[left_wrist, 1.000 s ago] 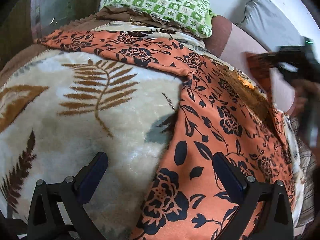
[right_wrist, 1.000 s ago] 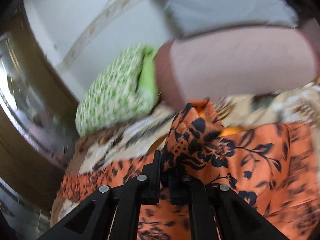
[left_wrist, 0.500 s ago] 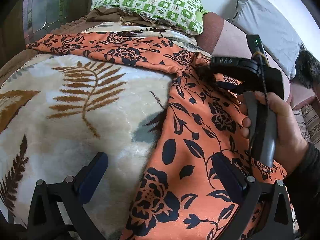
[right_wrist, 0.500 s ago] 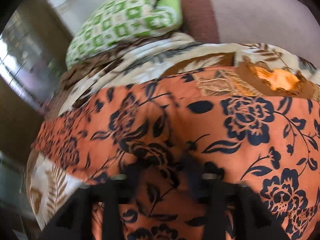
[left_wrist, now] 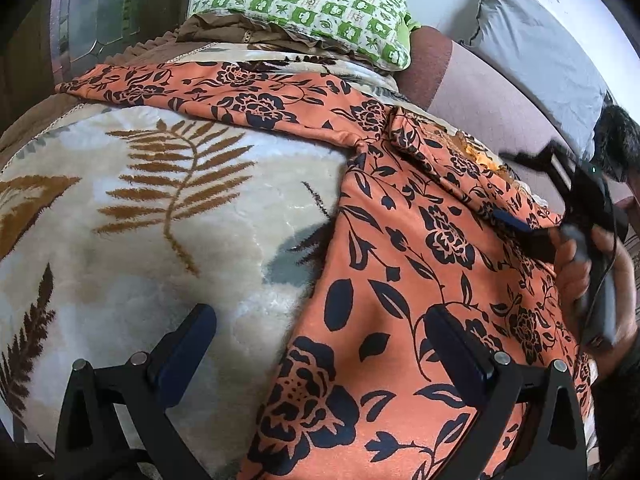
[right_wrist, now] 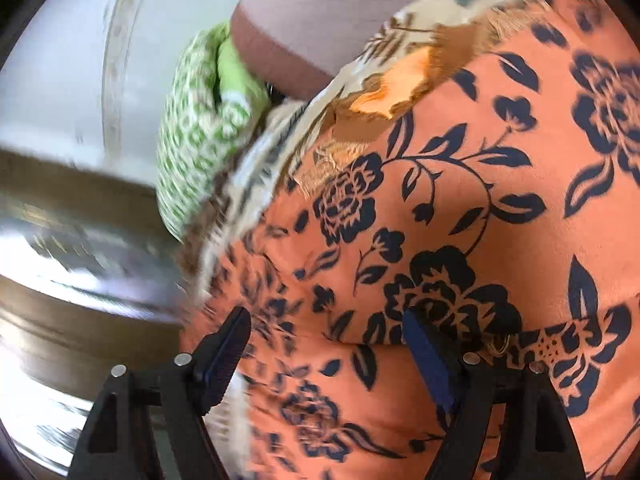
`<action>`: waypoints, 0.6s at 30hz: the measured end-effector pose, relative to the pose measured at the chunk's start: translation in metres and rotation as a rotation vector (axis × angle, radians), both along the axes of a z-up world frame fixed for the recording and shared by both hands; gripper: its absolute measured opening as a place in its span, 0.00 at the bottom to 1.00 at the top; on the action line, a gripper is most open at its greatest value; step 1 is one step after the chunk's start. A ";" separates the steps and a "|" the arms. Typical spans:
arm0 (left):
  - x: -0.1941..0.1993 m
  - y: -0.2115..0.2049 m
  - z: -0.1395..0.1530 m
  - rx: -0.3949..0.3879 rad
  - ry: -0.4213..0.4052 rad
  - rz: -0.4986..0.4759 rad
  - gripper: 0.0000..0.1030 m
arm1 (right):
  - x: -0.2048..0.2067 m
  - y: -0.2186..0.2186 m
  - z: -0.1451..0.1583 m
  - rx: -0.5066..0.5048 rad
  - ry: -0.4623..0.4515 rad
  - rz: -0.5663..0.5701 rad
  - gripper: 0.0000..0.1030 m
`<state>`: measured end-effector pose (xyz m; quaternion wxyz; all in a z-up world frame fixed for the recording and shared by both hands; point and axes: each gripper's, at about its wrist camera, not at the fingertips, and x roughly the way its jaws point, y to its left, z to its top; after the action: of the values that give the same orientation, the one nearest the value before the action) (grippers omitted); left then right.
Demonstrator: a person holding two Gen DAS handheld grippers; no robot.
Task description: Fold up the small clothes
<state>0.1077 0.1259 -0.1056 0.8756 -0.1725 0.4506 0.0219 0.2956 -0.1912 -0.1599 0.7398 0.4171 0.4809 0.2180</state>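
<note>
The orange floral garment point(left_wrist: 400, 264) lay spread across the right side of the cream fern-print blanket point(left_wrist: 160, 220), one long strip of it reaching along the blanket's far edge toward the left. A flap was folded over near its upper right part. The left gripper point(left_wrist: 320, 340) hovered released, its fingers wide apart over the garment's left edge. The right gripper point(right_wrist: 328, 344) was likewise spread, grasping nothing, above the cloth. A green checked pillow point(left_wrist: 312, 4) sat beyond the blanket's far edge.
</note>
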 end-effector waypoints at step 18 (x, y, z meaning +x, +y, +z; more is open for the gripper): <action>-0.003 0.043 0.017 -0.228 -0.049 0.096 1.00 | 0.040 0.106 -0.005 0.016 -0.006 0.115 0.87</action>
<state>0.1051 0.1688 -0.0881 0.8591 -0.2927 0.4197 0.0080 0.3356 -0.0848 -0.1646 0.7241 0.3940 0.5002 0.2650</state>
